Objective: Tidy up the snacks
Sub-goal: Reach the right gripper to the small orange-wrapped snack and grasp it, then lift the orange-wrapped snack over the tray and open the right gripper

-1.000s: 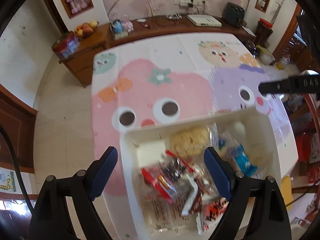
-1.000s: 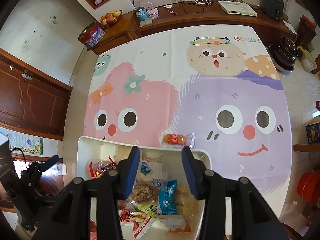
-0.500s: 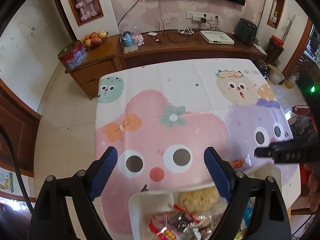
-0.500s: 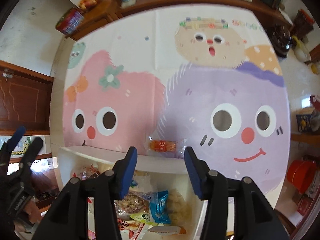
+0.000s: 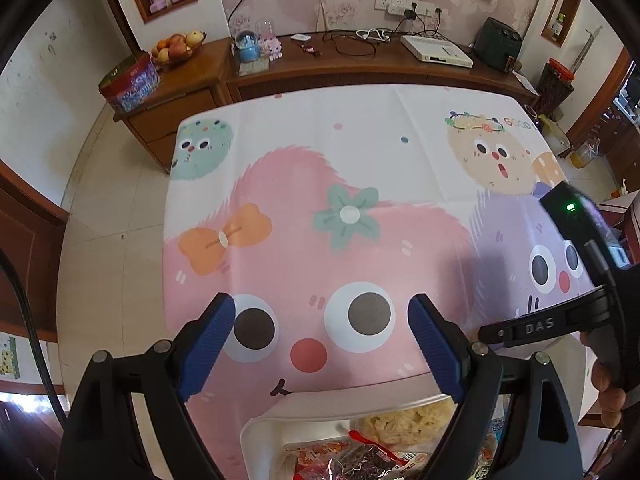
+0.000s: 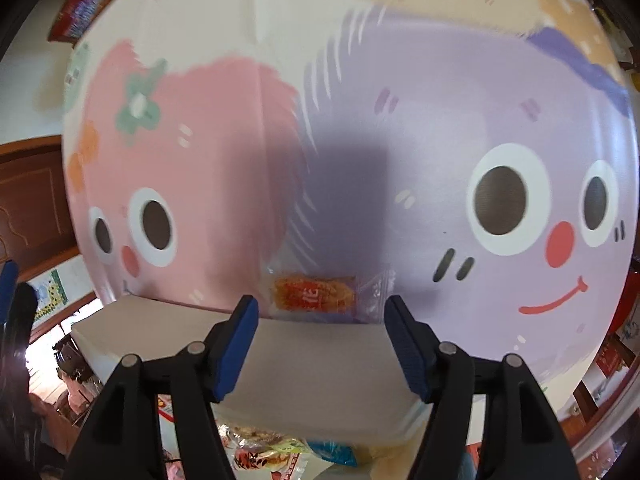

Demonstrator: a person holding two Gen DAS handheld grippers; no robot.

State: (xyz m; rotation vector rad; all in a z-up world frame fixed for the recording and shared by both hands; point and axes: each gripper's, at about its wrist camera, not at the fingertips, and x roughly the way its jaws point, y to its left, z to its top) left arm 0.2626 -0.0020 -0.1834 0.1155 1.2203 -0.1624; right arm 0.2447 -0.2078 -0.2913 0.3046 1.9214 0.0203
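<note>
A white bin (image 5: pixel 280 416) holding several wrapped snacks sits at the near edge of the table. In the right wrist view its far wall (image 6: pixel 312 364) fills the lower middle. An orange snack in a clear wrapper (image 6: pixel 316 294) lies on the tablecloth just beyond that wall. My right gripper (image 6: pixel 320 340) is open and empty, low over the wall, with the snack just ahead between the jaws. It shows at the right in the left wrist view (image 5: pixel 532 328). My left gripper (image 5: pixel 320 344) is open and empty above the cloth, behind the bin.
The table wears a cartoon cloth (image 5: pixel 360 168) with pink and purple faces. A wooden sideboard (image 5: pixel 360 68) stands beyond it with a fruit bowl (image 5: pixel 176 46), a red tin (image 5: pixel 130 82) and electronics. Tiled floor lies to the left.
My left gripper has drawn back and tilted up, so the bin slid to the bottom of its view. My right gripper has dropped low toward the orange snack past the bin wall.
</note>
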